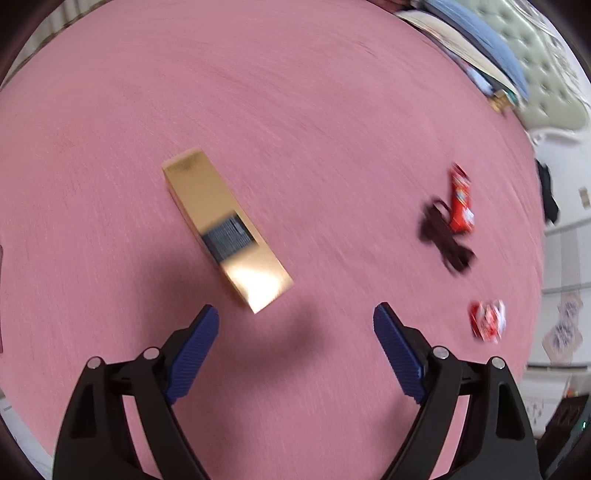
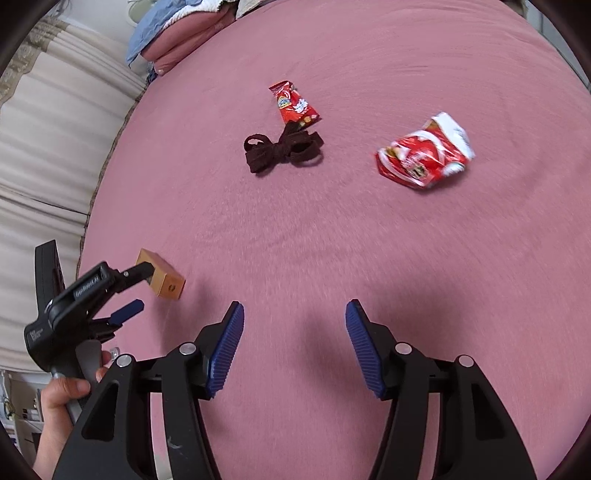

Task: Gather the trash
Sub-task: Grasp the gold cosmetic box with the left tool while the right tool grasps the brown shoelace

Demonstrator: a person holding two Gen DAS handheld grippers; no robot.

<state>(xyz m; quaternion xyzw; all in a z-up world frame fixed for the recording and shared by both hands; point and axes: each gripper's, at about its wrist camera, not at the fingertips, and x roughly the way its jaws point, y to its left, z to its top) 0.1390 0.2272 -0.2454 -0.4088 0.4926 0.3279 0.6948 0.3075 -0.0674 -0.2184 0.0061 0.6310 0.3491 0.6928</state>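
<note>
A long gold cardboard box (image 1: 225, 229) lies on the pink bed cover (image 1: 295, 110), just ahead of my open, empty left gripper (image 1: 295, 321). In the right wrist view the box (image 2: 162, 278) sits near the bed's left edge with the left gripper (image 2: 138, 290) over it. A flat red snack wrapper (image 2: 293, 105) and a crumpled red and white wrapper (image 2: 424, 153) lie farther out, apart from my open, empty right gripper (image 2: 295, 317). Both wrappers show blurred in the left wrist view, flat wrapper (image 1: 461, 201) and crumpled wrapper (image 1: 487, 321).
A dark brown cord tied in a bow (image 2: 282, 149) lies beside the flat wrapper, also seen in the left wrist view (image 1: 443, 238). Pillows and folded bedding (image 2: 177, 33) sit at the bed's head. Curtains (image 2: 48, 147) hang left of the bed. A tufted headboard (image 1: 539, 74) stands behind.
</note>
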